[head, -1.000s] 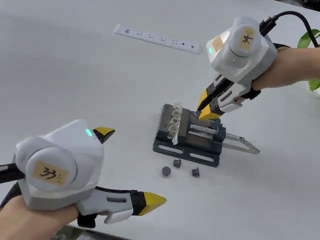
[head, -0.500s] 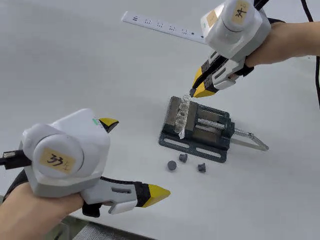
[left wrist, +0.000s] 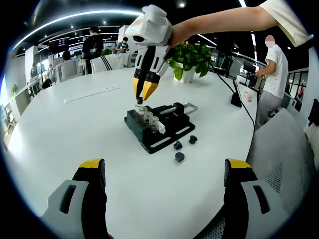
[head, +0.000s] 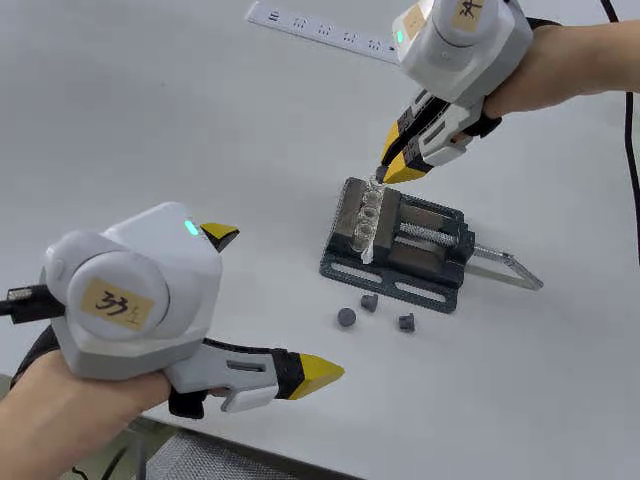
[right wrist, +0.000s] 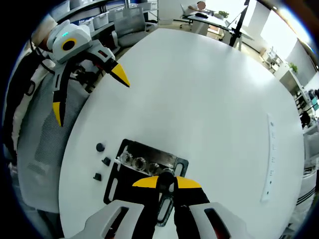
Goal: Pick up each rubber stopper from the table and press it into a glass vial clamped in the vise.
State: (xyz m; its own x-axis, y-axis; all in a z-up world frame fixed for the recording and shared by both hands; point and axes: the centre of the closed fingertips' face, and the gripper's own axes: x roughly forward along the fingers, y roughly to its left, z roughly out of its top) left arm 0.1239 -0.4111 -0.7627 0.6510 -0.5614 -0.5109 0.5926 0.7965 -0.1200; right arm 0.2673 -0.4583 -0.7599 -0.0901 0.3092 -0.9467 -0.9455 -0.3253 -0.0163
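The right gripper [head: 384, 175] is clenched on what appears to be a rubber stopper [right wrist: 166, 180], over one end of the vial row [head: 367, 215]. The row stands upright, mouths up, clamped in the vise [head: 440, 262]. Three loose stoppers [head: 346, 318] lie beside it on the table [head: 150, 120]. The left gripper [head: 273, 302] is released.

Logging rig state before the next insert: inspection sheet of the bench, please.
Surface: white table, no spills seen.
Job's things: vise clamping a row of vials; three stoppers loose beside it.
Clutter: power strip.
Grippers: right gripper shut on a fourth stopper over the far vial; left gripper open, near the table edge.
Cables: black cable at the right.
Surroundings: plant, chair, people.
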